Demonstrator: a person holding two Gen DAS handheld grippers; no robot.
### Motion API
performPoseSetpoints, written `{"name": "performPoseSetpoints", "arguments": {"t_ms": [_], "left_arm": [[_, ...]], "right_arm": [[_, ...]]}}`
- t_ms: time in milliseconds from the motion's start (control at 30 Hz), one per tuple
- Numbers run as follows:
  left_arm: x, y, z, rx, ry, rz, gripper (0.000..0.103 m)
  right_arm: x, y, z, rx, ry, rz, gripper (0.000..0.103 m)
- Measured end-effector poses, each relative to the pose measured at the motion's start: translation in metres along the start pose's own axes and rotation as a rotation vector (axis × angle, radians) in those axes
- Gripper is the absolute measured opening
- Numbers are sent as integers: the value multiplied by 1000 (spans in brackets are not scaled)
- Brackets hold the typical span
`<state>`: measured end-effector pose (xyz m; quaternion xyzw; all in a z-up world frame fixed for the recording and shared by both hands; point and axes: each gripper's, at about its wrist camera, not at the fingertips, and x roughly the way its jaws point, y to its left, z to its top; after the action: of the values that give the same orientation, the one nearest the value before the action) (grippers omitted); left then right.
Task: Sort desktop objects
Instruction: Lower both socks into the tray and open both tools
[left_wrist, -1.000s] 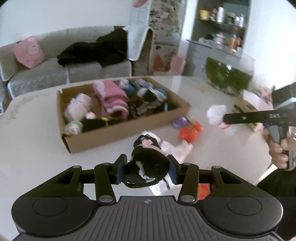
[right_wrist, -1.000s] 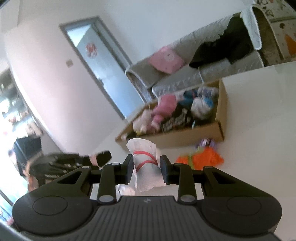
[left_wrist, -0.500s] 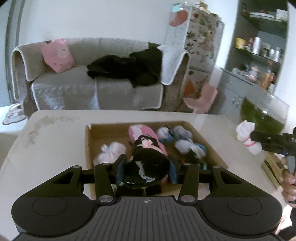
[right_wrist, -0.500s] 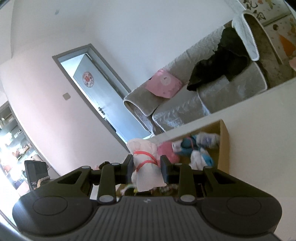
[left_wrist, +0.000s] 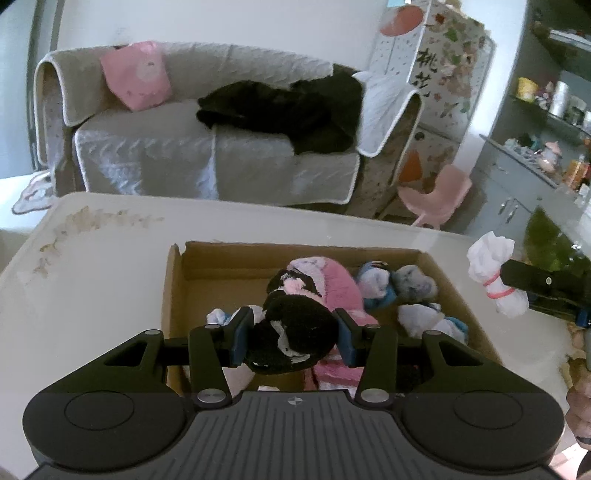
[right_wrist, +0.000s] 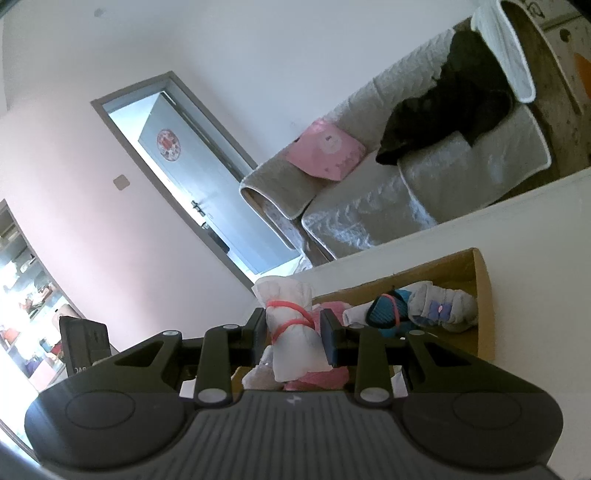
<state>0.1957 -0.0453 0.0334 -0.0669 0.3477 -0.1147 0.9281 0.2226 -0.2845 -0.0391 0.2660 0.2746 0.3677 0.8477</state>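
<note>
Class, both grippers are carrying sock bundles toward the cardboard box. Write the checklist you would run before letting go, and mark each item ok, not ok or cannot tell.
1. Left gripper clamped on the black bundle: ok.
2. Right gripper clamped on the white bundle: ok.
3. Black bundle above the box: ok, box contents show beneath it.
4. White bundle above the box: cannot tell; the left view shows it beside the right wall, the right view over pink socks.
5. Free floor in the box for a drop: ok, the far left corner is bare cardboard.
6. The two grippers clear of each other: ok, they are well apart in the left view.
</note>
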Motion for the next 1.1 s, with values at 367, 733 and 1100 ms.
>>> {"name": "performPoseSetpoints", "arguments": {"t_ms": [367,733,1100], "left_arm": [[27,-2,-5,11,41,42,54],[28,-14,-10,86,39,84,54],[29,-30,-27,217,55,116,90]], "right_arm": [[13,-5,2,21,12,-10,29],[37,-14,-5,-24,65,-130,29],[47,13,-21,-221,120,-245,38]]}}
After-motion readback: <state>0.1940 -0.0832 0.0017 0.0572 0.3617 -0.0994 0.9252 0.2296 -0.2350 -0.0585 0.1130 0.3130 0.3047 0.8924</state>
